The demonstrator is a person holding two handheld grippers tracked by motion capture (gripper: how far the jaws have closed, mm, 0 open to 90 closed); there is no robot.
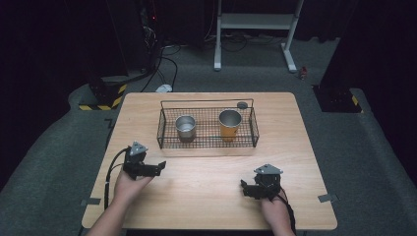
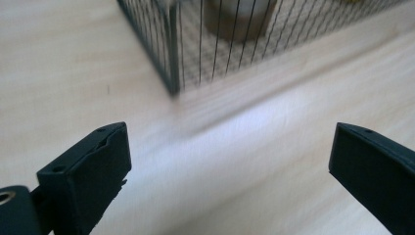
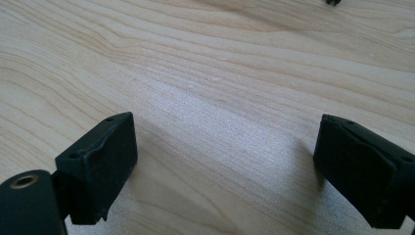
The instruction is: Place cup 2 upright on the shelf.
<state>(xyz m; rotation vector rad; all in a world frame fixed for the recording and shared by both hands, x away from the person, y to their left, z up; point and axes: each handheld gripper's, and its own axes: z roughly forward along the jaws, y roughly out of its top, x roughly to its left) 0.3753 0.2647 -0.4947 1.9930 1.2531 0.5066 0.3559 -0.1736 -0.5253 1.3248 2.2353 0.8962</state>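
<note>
We read no brand, label or writing anywhere; the wire basket (image 1: pixel 207 127) is a long black mesh rectangle, its long axis running nine to three o'clock across the pale wood-grain table (image 1: pixel 206 196); inside it stand two upright round cups, a bare steel cup (image 1: pixel 186 127) toward nine and an orange-sided cup (image 1: pixel 229 124) toward three. We hold the left tongs (image 1: pixel 158 167) at seven o'clock from the basket, pointing toward three, jaws wide apart with nothing between them; the right tongs (image 1: pixel 244 187) sit at five o'clock, likewise wide open and empty; in the left gripper view the basket's (image 2: pixel 195 44) near corner looms, blurred.
</note>
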